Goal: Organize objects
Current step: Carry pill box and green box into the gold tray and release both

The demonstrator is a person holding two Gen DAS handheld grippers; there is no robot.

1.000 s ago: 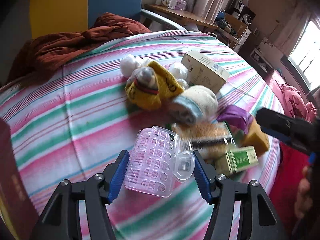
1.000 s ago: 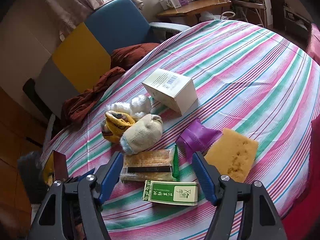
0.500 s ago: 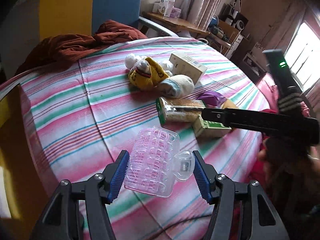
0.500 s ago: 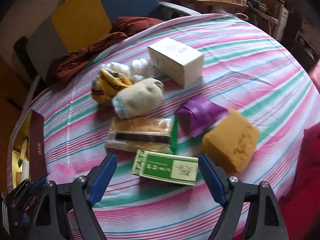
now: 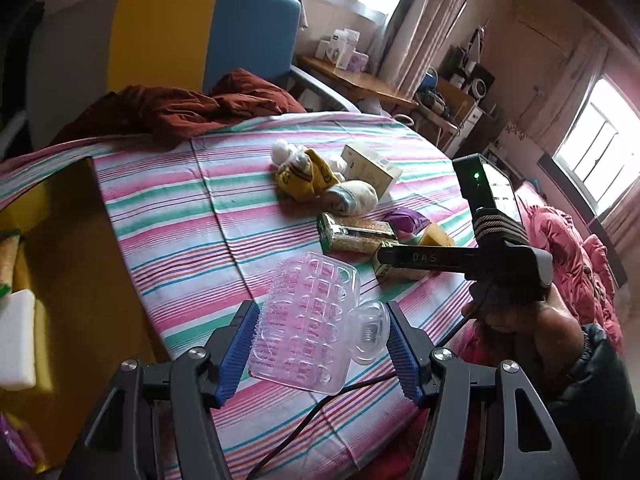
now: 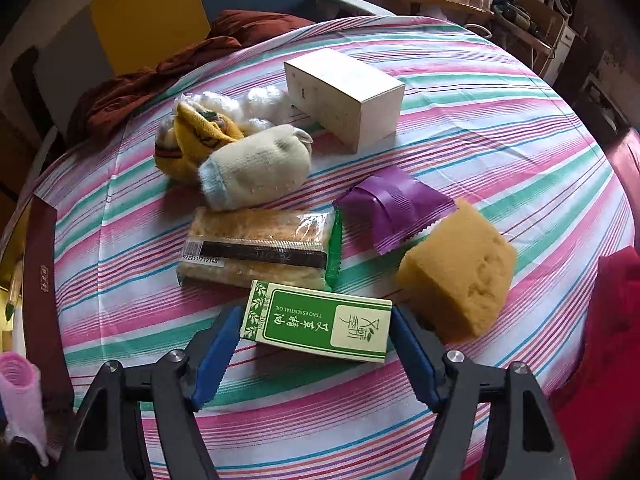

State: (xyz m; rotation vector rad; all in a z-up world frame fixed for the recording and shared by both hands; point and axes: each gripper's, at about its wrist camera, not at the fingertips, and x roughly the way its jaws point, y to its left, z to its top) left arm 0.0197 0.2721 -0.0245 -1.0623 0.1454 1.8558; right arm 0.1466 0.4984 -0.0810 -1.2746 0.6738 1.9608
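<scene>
My left gripper [image 5: 322,340] is shut on a clear pink plastic scrubber [image 5: 308,320] with a suction cup and holds it above the striped table's near edge. It also shows at the lower left of the right wrist view [image 6: 20,396]. My right gripper [image 6: 316,344] is open, its blue pads either side of a green and cream essential oil box [image 6: 320,326] lying on the cloth. Behind the box lie a wrapped snack bar [image 6: 260,246], a purple packet [image 6: 394,208], a yellow sponge [image 6: 458,270], a cream sock [image 6: 256,166], a yellow sock bundle [image 6: 192,140] and a white carton [image 6: 346,94].
A yellow-lined open box [image 5: 60,264] with sponges inside stands left of the table; its dark red wall [image 6: 40,280] shows in the right wrist view. A dark red garment [image 5: 180,104] lies on the blue and yellow chair behind. A red cloth [image 6: 612,320] hangs at the right edge.
My left gripper has pulled back and left with the scrubber, bringing the yellow box into view. My right gripper has moved down and forward, so the green box now sits between its pads.
</scene>
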